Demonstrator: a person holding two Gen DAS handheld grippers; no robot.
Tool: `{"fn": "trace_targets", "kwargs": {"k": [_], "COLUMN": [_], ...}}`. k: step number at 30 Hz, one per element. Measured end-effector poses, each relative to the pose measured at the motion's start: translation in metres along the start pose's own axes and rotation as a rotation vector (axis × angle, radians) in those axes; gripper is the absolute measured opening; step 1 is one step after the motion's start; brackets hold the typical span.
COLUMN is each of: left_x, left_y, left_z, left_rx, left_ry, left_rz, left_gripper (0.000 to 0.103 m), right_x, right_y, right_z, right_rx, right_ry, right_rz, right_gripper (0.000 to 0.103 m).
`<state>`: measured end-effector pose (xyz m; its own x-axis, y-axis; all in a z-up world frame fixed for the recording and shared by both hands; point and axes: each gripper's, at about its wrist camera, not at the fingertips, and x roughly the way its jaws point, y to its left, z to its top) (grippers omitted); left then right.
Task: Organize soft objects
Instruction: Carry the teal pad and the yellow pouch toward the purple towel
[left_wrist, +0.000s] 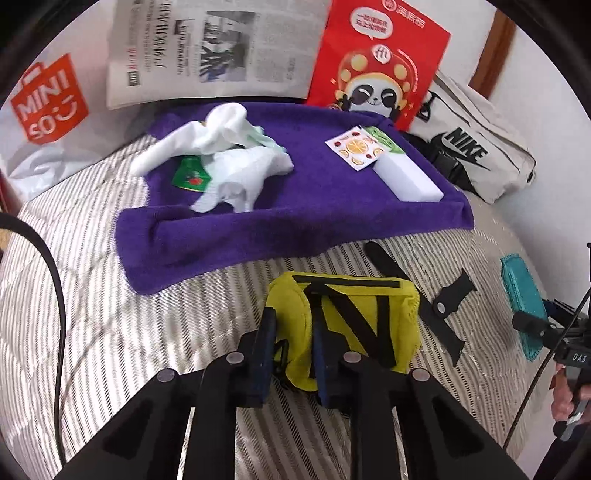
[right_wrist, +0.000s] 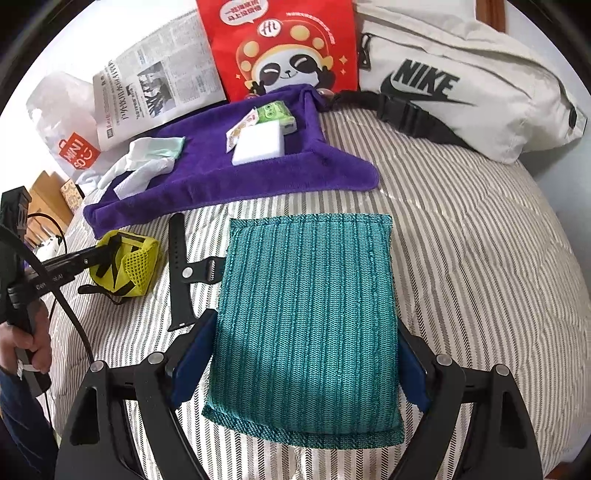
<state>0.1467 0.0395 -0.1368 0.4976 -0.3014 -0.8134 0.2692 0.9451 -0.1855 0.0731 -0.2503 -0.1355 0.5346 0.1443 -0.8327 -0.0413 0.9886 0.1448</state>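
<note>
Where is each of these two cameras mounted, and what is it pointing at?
Left wrist: rides the left gripper, aimed down its fingers at the yellow pouch they pinch; the other hand shows at right.
Right wrist: rides the right gripper, aimed down at the teal cloth between its fingers; the left-gripper hand shows at left.
Shared: purple towel, red bag, Nike bag, watch strap, pouch and cloth.
</note>
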Motion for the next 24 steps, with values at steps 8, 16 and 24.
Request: {"fn": "trace_targets", "kwargs": {"k": [8,16,24], "left_x": [-0.021,-0.041,-0.052], "left_y": [0.011,0.022,0.02], "left_z": [-0.007,-0.007,0.009], "left_rx": [-0.039,-0.076,-0.081], "left_ry": [-0.016,-0.045,-0.071], "left_rz": [-0.02,-0.006,-0.011], "left_gripper": [0.016,0.016,0.016], "right_x": [-0.007,-0.012,-0.011], "right_y": [0.01,0.022,0.031], "right_z": [0.007,0.024,0.047], "right_rx": [-0.034,-0.062,-0.084], "right_ry": [-0.015,-0.039,-0.063], "right_rz": [0.013,0.038,0.056], "right_gripper": [0.086,0.086,0.086]}}
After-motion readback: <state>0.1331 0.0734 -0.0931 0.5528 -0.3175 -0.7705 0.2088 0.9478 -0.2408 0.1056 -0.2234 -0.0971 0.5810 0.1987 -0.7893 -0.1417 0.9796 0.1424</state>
